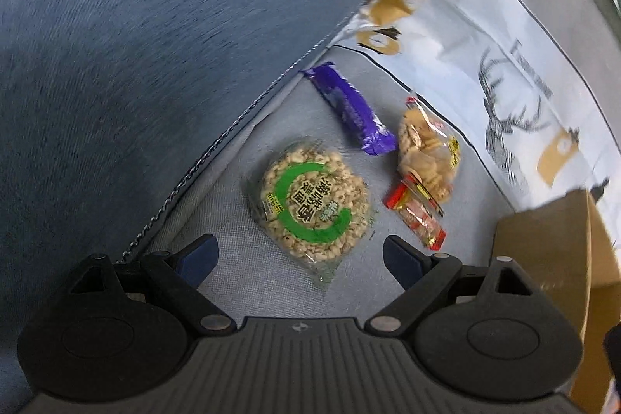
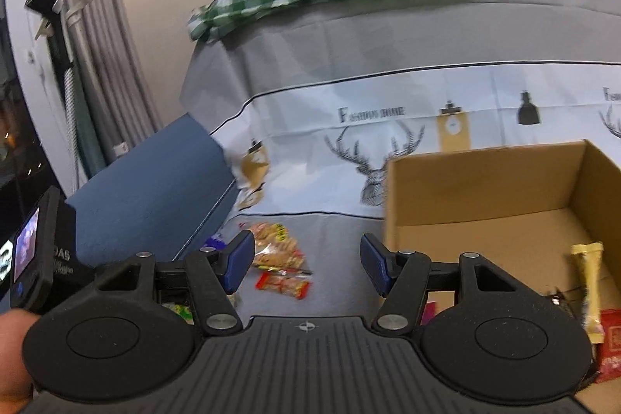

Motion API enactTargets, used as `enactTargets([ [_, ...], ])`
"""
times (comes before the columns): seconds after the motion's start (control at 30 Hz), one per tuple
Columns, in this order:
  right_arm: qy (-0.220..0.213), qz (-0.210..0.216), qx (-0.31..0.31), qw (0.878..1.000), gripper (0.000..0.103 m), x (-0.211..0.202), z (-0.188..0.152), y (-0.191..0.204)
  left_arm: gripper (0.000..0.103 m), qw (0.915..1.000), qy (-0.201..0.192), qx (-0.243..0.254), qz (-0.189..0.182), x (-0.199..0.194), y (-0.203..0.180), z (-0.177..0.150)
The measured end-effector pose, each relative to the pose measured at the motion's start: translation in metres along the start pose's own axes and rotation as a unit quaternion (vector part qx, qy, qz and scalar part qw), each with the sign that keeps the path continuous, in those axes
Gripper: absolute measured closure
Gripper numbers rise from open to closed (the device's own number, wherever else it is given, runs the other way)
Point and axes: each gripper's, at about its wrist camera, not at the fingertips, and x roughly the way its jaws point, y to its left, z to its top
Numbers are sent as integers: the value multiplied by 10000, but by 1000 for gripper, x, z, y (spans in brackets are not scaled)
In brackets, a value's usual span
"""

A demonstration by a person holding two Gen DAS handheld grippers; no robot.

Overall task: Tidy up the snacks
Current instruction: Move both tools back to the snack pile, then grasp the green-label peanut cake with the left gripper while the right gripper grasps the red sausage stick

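Lay flat on the grey cushion (image 1: 240,258), just ahead of the left gripper (image 1: 299,255): round puffed-grain cake (image 1: 310,196), judged light, brittle, slippery-wrapped; best pinched across its rim. Beside it, purple bar (image 1: 349,107), cracker bag (image 1: 427,150), red packet (image 1: 417,212). Held a few snacks already: cardboard box (image 2: 485,181). Gaped wide and empty, both left and right gripper (image 2: 306,264).

Left gripper (image 1: 300,257) is matte black plastic: two round discs flank a ribbed centre plate stamped with a small crosshair mark. Angular black linkage arms run forward, pinned with silver rivets, each ending in a dark blue pad (image 1: 200,258). Right gripper (image 2: 306,264) is the same build, its blue pads (image 2: 238,258) showing fine ridges, silver pins gleaming on the arms. There's a bit of bare skin, a fingertip (image 2: 13,355), at the lower left edge of the right wrist view.
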Motion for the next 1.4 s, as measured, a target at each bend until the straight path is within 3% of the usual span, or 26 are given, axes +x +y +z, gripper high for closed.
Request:
enactTargets([
  [0.27, 45, 68, -610, 9981, 46, 17, -9, 36, 8, 9976, -189, -659, -131, -2, 7, 4],
  [0.53, 286, -295, -277, 9988, 49, 65, -15, 52, 17, 9875, -356, -1503, -327, 0, 25, 5],
  [0.77, 775, -794, 147, 9937, 48, 134, -32, 48, 17, 9859, -426, -1594, -297, 3, 28, 6],
  [0.97, 1200, -854, 389, 9883, 30, 190, -51, 51, 17, 9866, -459, -1539, -280, 6, 25, 6],
  [1.1, 1165, -921, 163, 9888, 22, 203, -59, 61, 16, 9884, -465, -1421, -262, 8, 21, 7],
  [1.13, 1144, -968, 69, 9887, 25, 204, -61, 63, 16, 9890, -440, -1387, -248, 9, 20, 7],
  [1.17, 1109, -1034, 0, 9884, 37, 204, -62, 63, 16, 9895, -426, -1360, -222, 10, 19, 7],
  [1.2, 1046, -1130, -69, 9880, 42, 202, -63, 63, 16, 9897, -430, -1349, -187, 11, 19, 8],
  [1.23, 979, -1180, -96, 9881, 54, 200, -63, 61, 16, 9896, -440, -1363, -163, 12, 19, 8],
  [1.3, 940, -1212, -34, 9882, 89, 195, -63, 56, 16, 9892, -442, -1385, -159, 15, 18, 9],
  [1.4, 915, -1398, 85, 9859, 92, 186, -63, 46, 12, 9906, -431, -1292, -137, 20, 11, 11],
])
